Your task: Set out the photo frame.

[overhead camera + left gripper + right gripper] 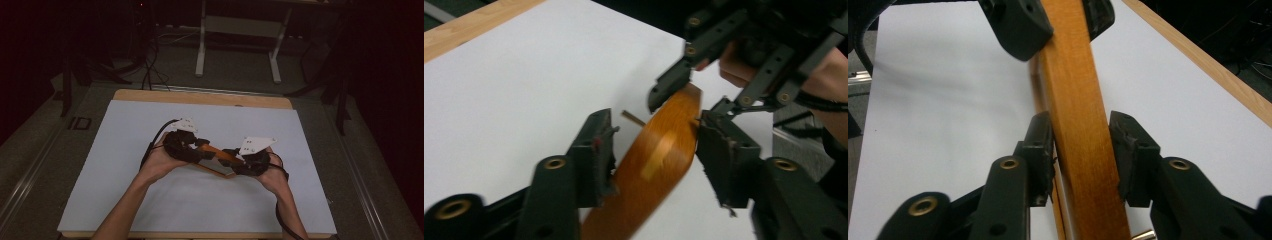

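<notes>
Left gripper (651,145): jaws straddle orange wooden strip (659,155), pads apparently clear. Right gripper (1080,150): pads close alongside strip, contact uncertain. Risk: strip slips, drops to desk (150,200) centre.

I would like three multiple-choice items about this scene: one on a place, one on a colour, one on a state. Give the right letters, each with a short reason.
1. Over what do both grippers work?
A. the white sheet
B. the grey floor
C. a shelf

2. What colour is the wooden strip?
A. blue
B. orange-brown
C. white

3. How is the strip placed?
A. lying alone on the table
B. standing in a box
C. between the jaws of both grippers

Answers:
1 A: the high view shows the left gripper and the right gripper above the sheet.
2 B: its surface is orange-brown in every view.
3 C: each gripper view shows it between that gripper's own black jaws.
</notes>
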Available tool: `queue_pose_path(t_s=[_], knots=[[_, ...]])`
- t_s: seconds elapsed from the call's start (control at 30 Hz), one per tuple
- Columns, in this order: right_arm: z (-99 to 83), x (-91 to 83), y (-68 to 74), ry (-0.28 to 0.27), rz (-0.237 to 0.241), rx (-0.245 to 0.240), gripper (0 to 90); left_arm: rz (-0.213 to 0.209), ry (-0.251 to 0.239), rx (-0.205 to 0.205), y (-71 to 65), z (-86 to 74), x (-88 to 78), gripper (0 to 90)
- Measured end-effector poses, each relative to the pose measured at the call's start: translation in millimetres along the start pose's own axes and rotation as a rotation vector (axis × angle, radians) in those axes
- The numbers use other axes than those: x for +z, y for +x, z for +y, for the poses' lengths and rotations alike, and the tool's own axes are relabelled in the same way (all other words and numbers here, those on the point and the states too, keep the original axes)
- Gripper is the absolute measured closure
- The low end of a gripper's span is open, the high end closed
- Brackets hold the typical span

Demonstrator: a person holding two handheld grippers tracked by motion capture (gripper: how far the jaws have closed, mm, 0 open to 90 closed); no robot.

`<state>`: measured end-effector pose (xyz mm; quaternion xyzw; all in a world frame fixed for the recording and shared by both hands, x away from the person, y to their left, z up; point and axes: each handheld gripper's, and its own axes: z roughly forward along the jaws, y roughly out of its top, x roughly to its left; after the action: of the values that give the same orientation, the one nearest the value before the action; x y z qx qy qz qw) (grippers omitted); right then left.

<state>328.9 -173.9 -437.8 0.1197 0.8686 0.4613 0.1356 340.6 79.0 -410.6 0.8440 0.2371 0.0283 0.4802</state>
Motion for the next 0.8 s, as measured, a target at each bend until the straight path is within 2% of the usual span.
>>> queue_pose_path(t_s=[0.1, 0.27, 0.4, 0.57, 0.8], knots=[[-1.9, -2.6, -1.3, -0.001, -0.007, 0.005, 65.8, 0.01, -0.027, -0.022, 3.5, -3.6, -3.1, 38.6], [-3.9, -5.5, -2.3, -0.001, -0.017, 0.008, 67.9, 0.027, -0.065, -0.041, 9.9, -9.8, -7.6, 33.7], [-6.4, -9.0, -2.8, -0.002, -0.025, 0.019, 68.8, 0.017, -0.094, -0.071, 16.7, -16.1, -9.7, 32.2], [-9.2, -12.7, -4.4, -0.005, -0.022, 0.027, 68.9, 0.037, -0.104, -0.102, 22.7, -22.3, -9.9, 30.3], [-11.1, -15.2, -5.0, -0.006, -0.021, 0.034, 68.9, 0.047, -0.1, -0.118, 24.4, -26.3, -5.6, 29.0]])
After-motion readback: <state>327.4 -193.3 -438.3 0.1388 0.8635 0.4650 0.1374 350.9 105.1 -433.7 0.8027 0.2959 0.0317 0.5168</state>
